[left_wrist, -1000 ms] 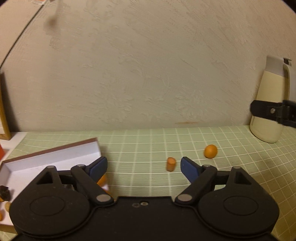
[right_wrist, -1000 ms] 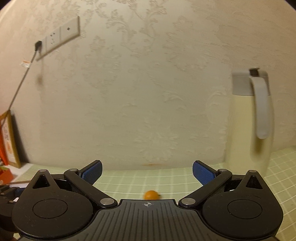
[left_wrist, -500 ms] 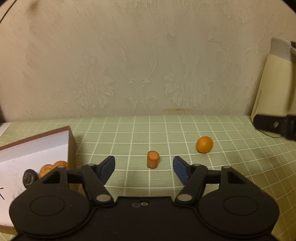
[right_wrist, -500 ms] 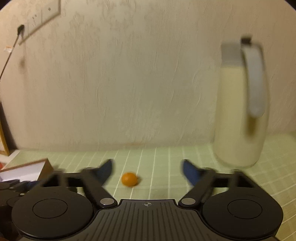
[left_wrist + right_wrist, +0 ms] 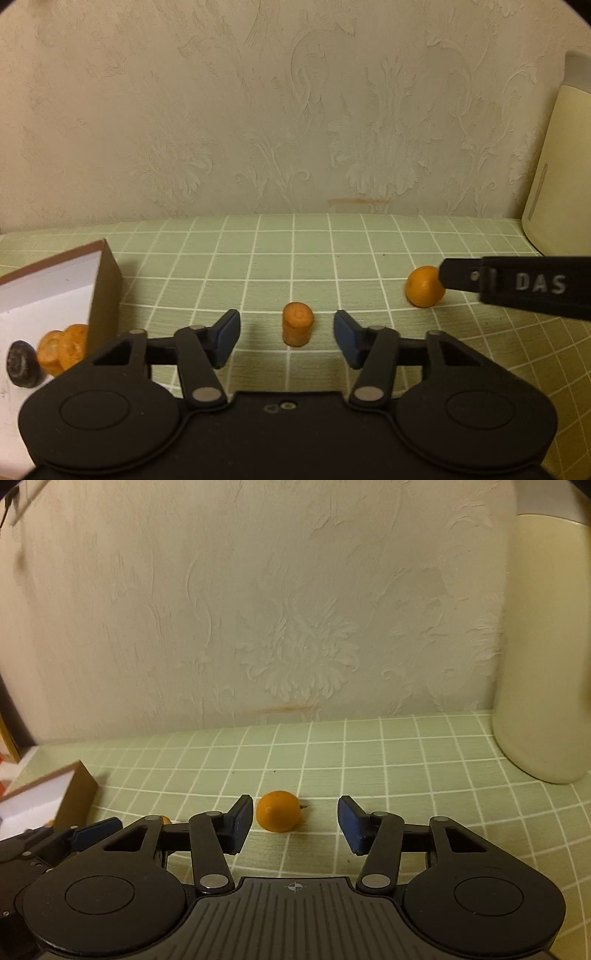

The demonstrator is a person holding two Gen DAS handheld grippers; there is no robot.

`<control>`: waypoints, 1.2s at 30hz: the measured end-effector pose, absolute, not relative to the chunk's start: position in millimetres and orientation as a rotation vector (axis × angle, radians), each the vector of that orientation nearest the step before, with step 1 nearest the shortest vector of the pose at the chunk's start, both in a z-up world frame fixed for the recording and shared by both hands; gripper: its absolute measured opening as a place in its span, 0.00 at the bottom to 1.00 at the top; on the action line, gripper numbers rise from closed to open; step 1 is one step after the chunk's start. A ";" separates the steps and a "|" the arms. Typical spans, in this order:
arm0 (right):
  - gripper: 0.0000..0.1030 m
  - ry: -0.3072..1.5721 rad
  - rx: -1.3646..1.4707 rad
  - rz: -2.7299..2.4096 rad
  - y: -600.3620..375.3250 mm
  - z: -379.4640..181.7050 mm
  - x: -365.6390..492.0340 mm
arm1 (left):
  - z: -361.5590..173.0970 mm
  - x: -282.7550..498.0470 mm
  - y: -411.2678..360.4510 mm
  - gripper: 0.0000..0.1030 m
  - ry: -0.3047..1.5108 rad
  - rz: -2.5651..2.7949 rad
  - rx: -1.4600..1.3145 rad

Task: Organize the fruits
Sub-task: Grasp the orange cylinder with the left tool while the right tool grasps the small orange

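While closing, left gripper (image 5: pixel 284 338) with blue pads spread either side of upright carrot stub (image 5: pixel 297 328), centre of frame, no contact yet; long axis vertical, squarely between the pads. Right gripper (image 5: pixel 293 823) likewise closing, small orange (image 5: pixel 277 816) lower centre, off-centre: just beside the left pad, well clear of the right. Box (image 5: pixel 107 273) at lower left. Likely next: pinch, each nearer its own piece.

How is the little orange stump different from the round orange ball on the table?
The carrot piece is a flat-topped cylinder standing upright; the small orange is round. The carrot piece sits between the left tool fingers; the small orange sits nearer the right tool. Both are orange, resting on the green checked cloth.
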State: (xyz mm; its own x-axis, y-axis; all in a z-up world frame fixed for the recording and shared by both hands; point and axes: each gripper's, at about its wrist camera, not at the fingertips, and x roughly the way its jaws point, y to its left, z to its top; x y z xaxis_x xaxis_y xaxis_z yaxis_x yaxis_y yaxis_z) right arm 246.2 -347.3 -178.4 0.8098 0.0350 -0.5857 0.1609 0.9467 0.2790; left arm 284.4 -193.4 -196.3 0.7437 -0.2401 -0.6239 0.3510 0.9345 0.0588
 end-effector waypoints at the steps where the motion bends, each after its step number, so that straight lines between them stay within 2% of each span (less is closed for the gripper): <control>1: 0.51 0.633 0.329 -0.069 -346.7 -180.0 248.6 | -197.9 285.9 -194.5 0.44 0.661 -0.325 0.176; 6: 0.51 0.662 0.352 -0.072 -350.6 -188.8 262.0 | -204.0 289.3 -199.0 0.38 0.668 -0.325 0.183; 13: 0.51 0.688 0.352 -0.048 -348.8 -195.8 276.6 | -208.2 291.7 -199.2 0.22 0.681 -0.336 0.168; 14: 0.49 0.691 0.350 -0.049 -347.0 -196.2 279.1 | -208.4 291.5 -199.2 0.19 0.683 -0.341 0.168; 15: 0.39 0.695 0.346 -0.051 -346.4 -197.0 280.6 | -208.9 292.0 -199.1 0.18 0.682 -0.347 0.166; 16: 0.37 0.699 0.347 -0.046 -346.2 -197.5 281.8 | -209.0 291.6 -199.3 0.16 0.681 -0.352 0.166; 30: 0.37 0.709 0.349 -0.049 -347.7 -201.6 288.3 | -209.6 288.8 -199.7 0.16 0.680 -0.348 0.155; 32: 0.37 0.707 0.361 -0.050 -349.1 -202.0 287.7 | -209.5 288.6 -198.6 0.11 0.679 -0.347 0.145; 36: 0.37 0.688 0.352 -0.053 -349.8 -196.5 282.3 | -209.2 287.8 -197.7 0.10 0.678 -0.347 0.142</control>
